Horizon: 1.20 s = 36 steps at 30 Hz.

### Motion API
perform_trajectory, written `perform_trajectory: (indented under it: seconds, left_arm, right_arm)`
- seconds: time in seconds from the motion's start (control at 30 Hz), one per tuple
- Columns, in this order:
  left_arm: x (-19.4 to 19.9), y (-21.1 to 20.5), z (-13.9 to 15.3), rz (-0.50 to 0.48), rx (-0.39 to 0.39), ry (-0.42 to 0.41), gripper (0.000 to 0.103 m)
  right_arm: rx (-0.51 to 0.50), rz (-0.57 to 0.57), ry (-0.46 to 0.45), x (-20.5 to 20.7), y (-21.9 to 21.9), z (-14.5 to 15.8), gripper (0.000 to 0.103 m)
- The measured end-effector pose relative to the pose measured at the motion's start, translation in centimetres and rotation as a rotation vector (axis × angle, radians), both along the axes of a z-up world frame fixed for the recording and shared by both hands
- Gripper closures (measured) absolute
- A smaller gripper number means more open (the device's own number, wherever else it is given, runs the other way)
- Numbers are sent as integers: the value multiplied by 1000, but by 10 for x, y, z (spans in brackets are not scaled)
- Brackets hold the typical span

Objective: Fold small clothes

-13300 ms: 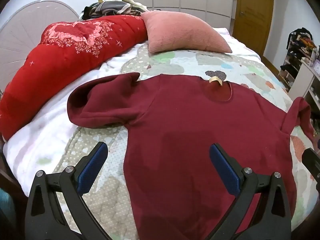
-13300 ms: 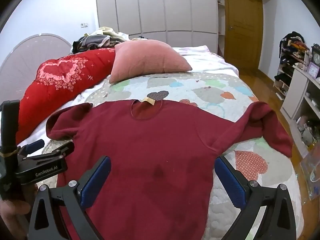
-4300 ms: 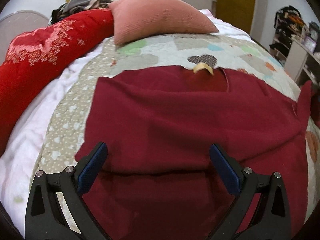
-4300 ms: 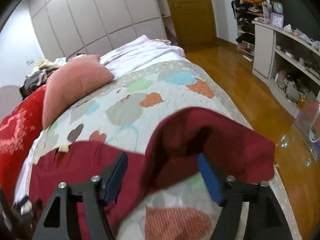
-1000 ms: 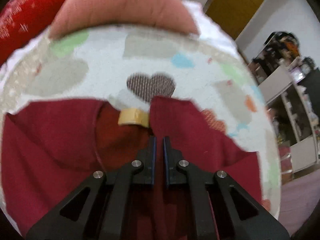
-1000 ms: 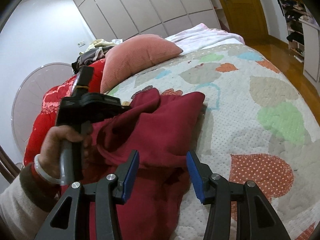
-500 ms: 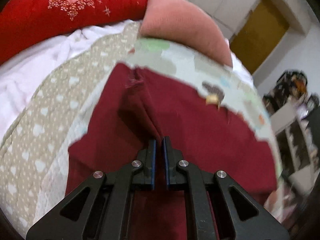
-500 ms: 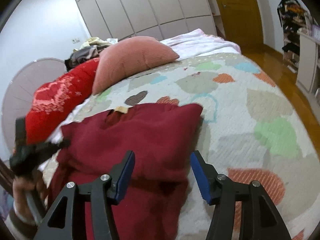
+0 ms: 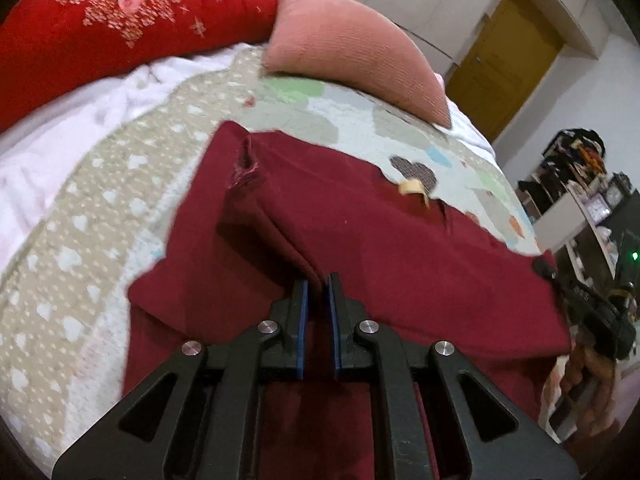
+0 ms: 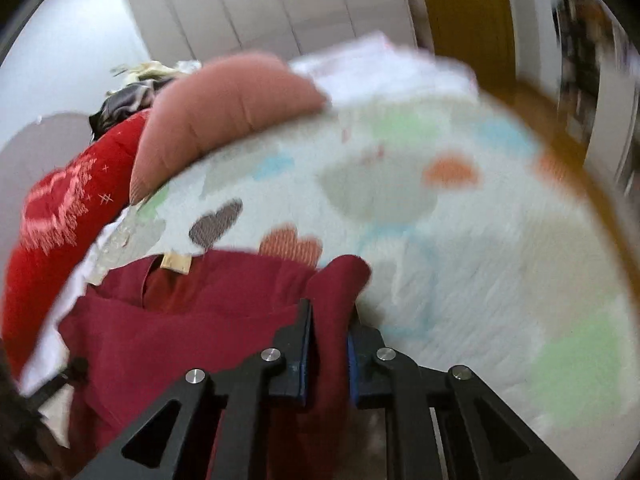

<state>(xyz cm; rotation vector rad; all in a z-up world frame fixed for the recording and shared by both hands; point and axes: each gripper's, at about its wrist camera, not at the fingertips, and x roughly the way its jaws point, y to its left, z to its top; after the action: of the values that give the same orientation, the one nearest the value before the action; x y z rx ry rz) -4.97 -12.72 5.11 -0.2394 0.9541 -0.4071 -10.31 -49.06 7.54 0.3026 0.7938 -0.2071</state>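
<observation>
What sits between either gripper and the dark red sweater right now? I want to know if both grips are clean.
Nothing visible. The left gripper is shut on a raised fold of the sweater, and the right gripper pinches its bunched edge. Only sweater fabric shows between the jaws.

The bed [image 9: 100, 216] carries a patchwork quilt [image 10: 460, 240] (heart patches). On it lie a dark red sweater [image 9: 400, 248], a pink pillow [image 9: 344, 56] and a red duvet [image 9: 100, 28].

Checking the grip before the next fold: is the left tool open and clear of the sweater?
No, the left tool is shut on a ridge of the dark red sweater.
</observation>
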Motion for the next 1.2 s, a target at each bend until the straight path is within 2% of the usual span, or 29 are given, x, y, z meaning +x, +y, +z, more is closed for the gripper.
perform_trajectory:
  seconds: [0.07, 0.1, 0.2, 0.27, 0.33, 0.4, 0.47, 0.53, 0.63, 0.73, 0.8, 0.83, 0.9, 1.03, 1.13, 1.2]
  left_arm:
    - [-4, -7, -2, -36, 15, 15, 78]
    - [-7, -8, -1, -49, 26, 7, 75]
    - [-16, -1, 8, -51, 67, -24, 75]
    - [-19, 13, 18, -28, 83, -57, 69]
    - [-20, 28, 26, 10, 80, -87, 53]
    - [-15, 39, 33, 56, 62, -118, 44]
    - [-6, 45, 36, 94, 58, -119, 43]
    - [7, 41, 32, 100, 75, -101, 43]
    - [22, 33, 19, 93, 112, -65, 43]
    - [33, 27, -4, 83, 190, 0, 43]
    - [33, 27, -12, 72, 183, 8, 43]
    - [31, 28, -12, 73, 180, -1, 43]
    - [30, 27, -10, 70, 193, -1, 43]
    - [24, 27, 0, 59, 177, -8, 43]
    - [21, 24, 2, 59, 184, -21, 43]
    - [23, 21, -3, 57, 200, -11, 43]
  right_arm:
    - [-75, -43, 21, -1, -4, -1, 93]
    - [-57, -60, 50, 1, -11, -10, 93]
    - [52, -97, 82, -3, -30, -35, 92]
    - [117, -141, 48, -17, -40, -31, 88]
    - [106, -189, 22, -35, -43, -15, 84]
    - [108, -150, -31, -52, -33, 5, 84]
    - [92, -17, -65, -60, -5, 25, 84]
    - [41, 83, -63, -58, 21, 31, 84]
    - [-42, 196, -3, -49, 55, 22, 84]
    - [-157, 167, 86, -55, 54, 0, 84]
    - [-237, 109, 152, -67, 42, -20, 84]
    - [-210, 94, 150, -75, 31, -26, 84]
    - [-94, 66, 108, -87, 13, -26, 84]
    - [-139, -2, 99, -100, 10, -9, 83]
    - [-55, 38, 19, -106, 19, 8, 83]
    - [-47, 96, 4, -99, 38, 11, 83]
